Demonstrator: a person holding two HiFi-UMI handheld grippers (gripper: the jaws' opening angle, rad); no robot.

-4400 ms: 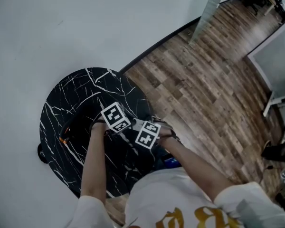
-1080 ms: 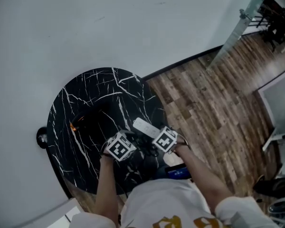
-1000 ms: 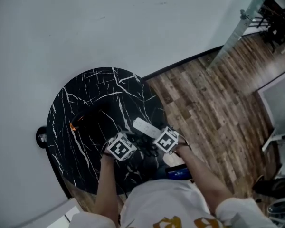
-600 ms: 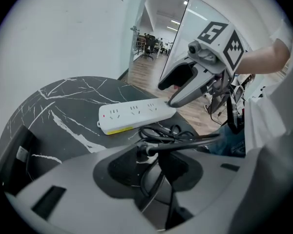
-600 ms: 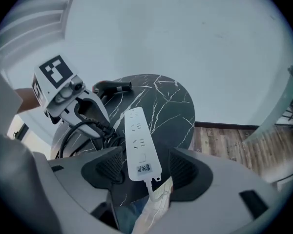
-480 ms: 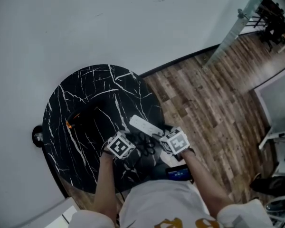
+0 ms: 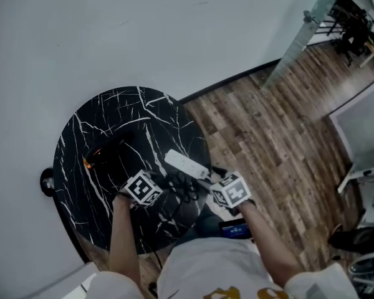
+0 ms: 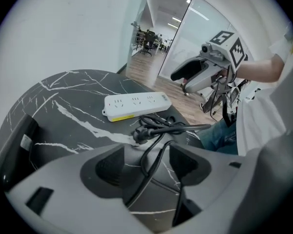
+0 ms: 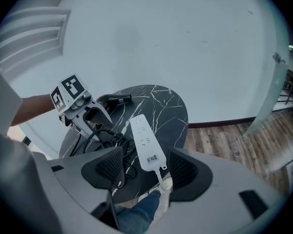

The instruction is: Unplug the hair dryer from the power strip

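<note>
Left claw (image 8: 146,165) stands wide, its jaws having just been opening. The black cable (image 8: 154,152) runs between them with neither pad pressing it. Right claw (image 9: 145,167) is also spread and empty, held up beyond the desk's near edge.

The round desk (image 7: 112,114) is glossy black stone with white veins. A dark hair dryer (image 7: 103,157) with an orange spot lies at its left side, well apart from the strip. The white, smooth, bar-shaped power strip (image 8: 136,105) lies flat, long axis across the left claw's line, its sockets looking bare. Between strip and left claw the rubbery cable coils. Its stubby black plug (image 8: 139,134) lies loose just beside the strip, nearer the left claw than the right, so the unplugging looks done.
</note>
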